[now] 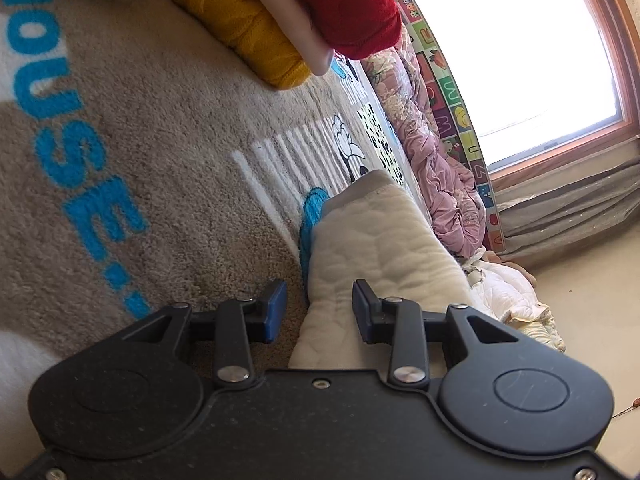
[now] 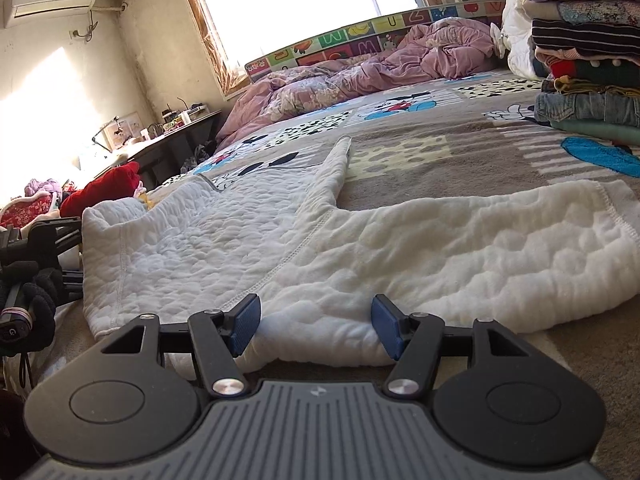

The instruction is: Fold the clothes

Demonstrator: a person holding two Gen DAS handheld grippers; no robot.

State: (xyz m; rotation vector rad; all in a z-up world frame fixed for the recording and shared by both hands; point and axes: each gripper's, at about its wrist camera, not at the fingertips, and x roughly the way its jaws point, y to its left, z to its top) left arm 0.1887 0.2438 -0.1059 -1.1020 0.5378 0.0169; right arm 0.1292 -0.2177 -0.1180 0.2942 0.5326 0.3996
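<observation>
A white quilted garment lies spread flat on the cartoon-print blanket, one sleeve stretched toward the far side. My right gripper is open at its near hem; the fabric edge lies between the blue pads, which do not press it. In the left wrist view a folded end of the same white garment rises in front of my left gripper. That gripper is open too, its right pad over the cloth and its left pad over the blanket. A black-gloved hand shows at the left edge.
A tall stack of folded clothes stands at the right. A crumpled pink quilt and an alphabet mat line the window side. Yellow and red garments sit at the top of the left view. A desk stands at left.
</observation>
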